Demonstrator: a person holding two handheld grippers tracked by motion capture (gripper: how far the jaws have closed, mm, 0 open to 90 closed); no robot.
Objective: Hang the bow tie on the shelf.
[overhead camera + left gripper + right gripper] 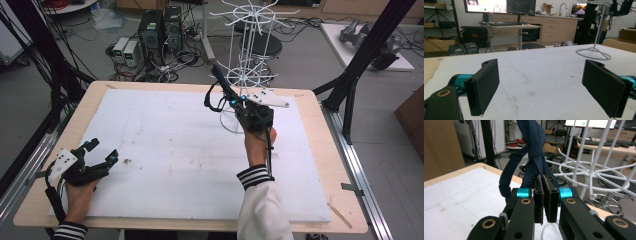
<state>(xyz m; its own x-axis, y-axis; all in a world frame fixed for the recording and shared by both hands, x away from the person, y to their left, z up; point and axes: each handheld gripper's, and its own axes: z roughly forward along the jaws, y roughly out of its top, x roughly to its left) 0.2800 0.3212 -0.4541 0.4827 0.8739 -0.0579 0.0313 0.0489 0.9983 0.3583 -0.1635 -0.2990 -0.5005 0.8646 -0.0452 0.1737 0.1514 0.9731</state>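
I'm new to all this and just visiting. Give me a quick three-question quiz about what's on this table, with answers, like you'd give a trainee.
1. True or false: the left gripper is open and holds nothing.
2. What is pinched in the right gripper?
A. a white towel
B. a dark blue fabric strap
C. a red cable
3. Fill in: the white wire rack stands on the table's ____ edge, seen from the person.

Key:
1. true: its fingers stand wide apart over the white foam board.
2. B
3. far
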